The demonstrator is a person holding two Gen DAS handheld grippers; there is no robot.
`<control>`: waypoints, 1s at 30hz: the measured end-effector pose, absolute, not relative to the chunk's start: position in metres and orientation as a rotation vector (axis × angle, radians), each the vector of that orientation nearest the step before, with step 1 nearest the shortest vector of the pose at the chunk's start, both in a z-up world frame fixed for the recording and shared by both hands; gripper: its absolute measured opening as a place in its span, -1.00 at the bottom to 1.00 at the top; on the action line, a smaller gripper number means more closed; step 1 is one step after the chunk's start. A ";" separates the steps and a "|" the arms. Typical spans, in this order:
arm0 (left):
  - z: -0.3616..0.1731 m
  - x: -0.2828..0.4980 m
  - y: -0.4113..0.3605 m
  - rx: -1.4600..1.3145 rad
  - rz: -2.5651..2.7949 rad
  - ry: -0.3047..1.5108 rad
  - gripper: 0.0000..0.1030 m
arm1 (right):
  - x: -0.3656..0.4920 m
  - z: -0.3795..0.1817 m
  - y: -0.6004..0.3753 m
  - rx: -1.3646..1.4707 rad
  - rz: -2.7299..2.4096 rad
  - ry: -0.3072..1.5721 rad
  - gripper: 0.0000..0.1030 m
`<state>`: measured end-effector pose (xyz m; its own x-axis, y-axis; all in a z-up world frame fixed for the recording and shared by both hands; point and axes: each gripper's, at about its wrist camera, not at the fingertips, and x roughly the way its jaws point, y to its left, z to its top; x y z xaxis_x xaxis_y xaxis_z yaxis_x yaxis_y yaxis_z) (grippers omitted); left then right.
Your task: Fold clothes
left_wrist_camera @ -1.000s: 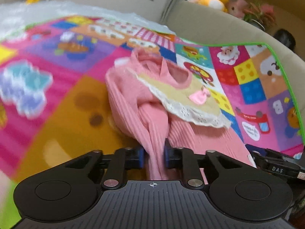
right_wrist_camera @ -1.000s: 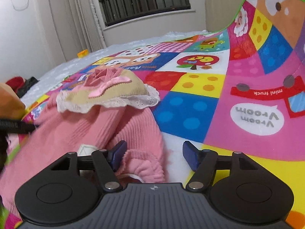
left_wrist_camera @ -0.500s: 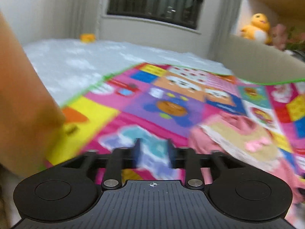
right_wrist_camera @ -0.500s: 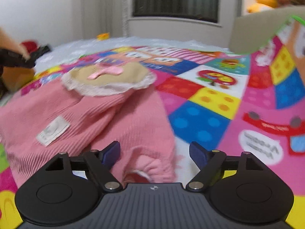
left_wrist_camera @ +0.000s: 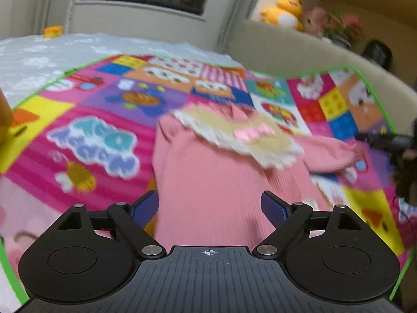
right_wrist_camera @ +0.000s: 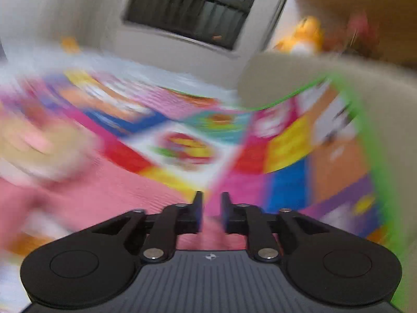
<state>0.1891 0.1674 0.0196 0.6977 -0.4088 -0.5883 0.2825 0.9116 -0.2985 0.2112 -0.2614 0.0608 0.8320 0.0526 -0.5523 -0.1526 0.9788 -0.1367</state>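
Left claw (left_wrist_camera: 209, 206) now spread, off pink sweater (left_wrist_camera: 208, 182), right claw (right_wrist_camera: 211, 208) now pinching its cuff.

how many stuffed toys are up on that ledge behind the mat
2: a yellow duck plush on the ledge at upper right, and a pink plush right beside it. Others may be hidden.

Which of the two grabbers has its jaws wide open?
The left gripper: its jaws stand wide apart over the pink dress. The right gripper has jaws nearly closed.

No legible text on mat (left_wrist_camera: 86, 140).
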 end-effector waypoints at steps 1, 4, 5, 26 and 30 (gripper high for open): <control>0.015 0.186 0.165 -0.187 -0.392 0.709 0.78 | 0.202 0.062 -0.258 -0.123 0.164 0.592 0.18; 0.007 0.178 0.160 -0.186 -0.397 0.729 0.80 | 0.163 0.042 -0.211 -0.120 0.416 0.652 0.25; 0.008 0.176 0.160 -0.191 -0.394 0.726 0.81 | 0.149 0.032 -0.190 -0.159 0.487 0.669 0.25; 0.021 0.136 0.082 0.113 -0.301 0.583 0.95 | 0.119 0.125 -0.159 -0.461 0.255 0.197 -0.93; 0.019 0.153 0.074 0.317 -0.116 0.507 0.97 | 0.104 0.120 -0.182 -0.507 0.185 0.227 -0.94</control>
<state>0.1526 0.0739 0.0187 0.8690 -0.0316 -0.4938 0.1872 0.9447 0.2691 0.1041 -0.1823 0.1200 0.9583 0.1184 -0.2599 -0.2303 0.8587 -0.4578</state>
